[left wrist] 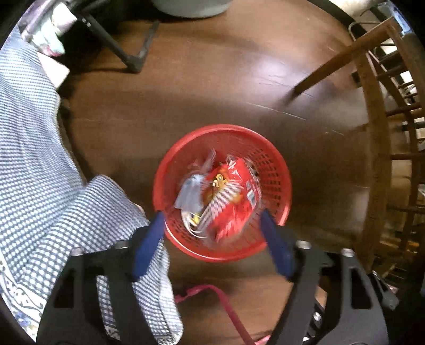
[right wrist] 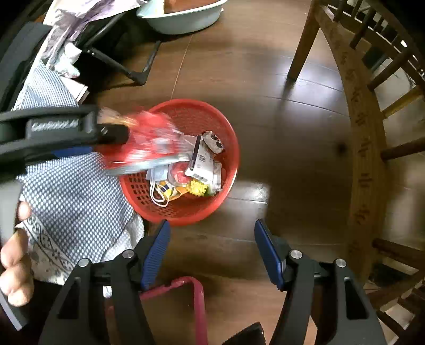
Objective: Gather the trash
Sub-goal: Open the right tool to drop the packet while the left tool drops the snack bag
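Observation:
A red plastic basket [left wrist: 276,175] stands on the brown floor; it also shows in the right wrist view [right wrist: 228,156], holding several wrappers, a face mask and paper scraps. A red snack wrapper [left wrist: 231,201] is blurred in mid-air over the basket, between my left gripper's [left wrist: 211,215] wide-open blue fingers. In the right wrist view the wrapper [right wrist: 148,138] sits just off the left gripper's tip [right wrist: 117,134]; whether it still touches a finger is unclear. My right gripper [right wrist: 211,225] is open and empty, just in front of the basket.
A blue checked cloth [left wrist: 39,172] hangs at the left. A wooden chair [right wrist: 364,148] stands at the right, its leg [left wrist: 332,63] behind the basket. A pale basin [right wrist: 183,16] and black folding frame [right wrist: 127,66] lie beyond. A pink frame [right wrist: 196,297] is near my grippers.

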A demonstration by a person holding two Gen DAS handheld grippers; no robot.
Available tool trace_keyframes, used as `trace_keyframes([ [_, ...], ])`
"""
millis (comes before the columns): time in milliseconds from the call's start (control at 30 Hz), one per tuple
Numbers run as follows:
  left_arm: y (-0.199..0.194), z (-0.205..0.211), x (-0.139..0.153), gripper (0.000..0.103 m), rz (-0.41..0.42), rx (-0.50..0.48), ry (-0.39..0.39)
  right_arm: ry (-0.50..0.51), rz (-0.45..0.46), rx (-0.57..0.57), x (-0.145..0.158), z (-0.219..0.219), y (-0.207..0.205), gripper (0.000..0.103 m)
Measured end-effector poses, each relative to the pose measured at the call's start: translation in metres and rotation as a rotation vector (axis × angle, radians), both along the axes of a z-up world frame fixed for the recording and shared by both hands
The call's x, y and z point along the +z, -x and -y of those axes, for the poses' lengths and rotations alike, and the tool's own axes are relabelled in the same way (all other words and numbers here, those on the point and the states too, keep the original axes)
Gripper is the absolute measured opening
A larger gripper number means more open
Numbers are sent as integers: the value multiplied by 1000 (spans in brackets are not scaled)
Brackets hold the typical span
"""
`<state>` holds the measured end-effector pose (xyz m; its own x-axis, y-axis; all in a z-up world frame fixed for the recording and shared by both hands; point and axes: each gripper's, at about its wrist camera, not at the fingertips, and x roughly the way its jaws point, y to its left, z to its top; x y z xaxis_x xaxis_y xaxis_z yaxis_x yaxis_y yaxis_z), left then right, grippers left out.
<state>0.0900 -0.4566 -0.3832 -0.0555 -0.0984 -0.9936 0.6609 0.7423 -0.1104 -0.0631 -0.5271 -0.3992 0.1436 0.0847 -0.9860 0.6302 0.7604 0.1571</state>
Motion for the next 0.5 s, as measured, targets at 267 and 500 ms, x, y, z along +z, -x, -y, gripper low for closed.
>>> trace_keyframes([
  [267, 8, 0, 14, 83, 69, 1, -82, 27, 30, 22, 22, -10, 6, 68],
  [500, 19, -35, 83, 90, 188, 82, -30, 83, 90, 57, 62, -22, 17, 97],
])
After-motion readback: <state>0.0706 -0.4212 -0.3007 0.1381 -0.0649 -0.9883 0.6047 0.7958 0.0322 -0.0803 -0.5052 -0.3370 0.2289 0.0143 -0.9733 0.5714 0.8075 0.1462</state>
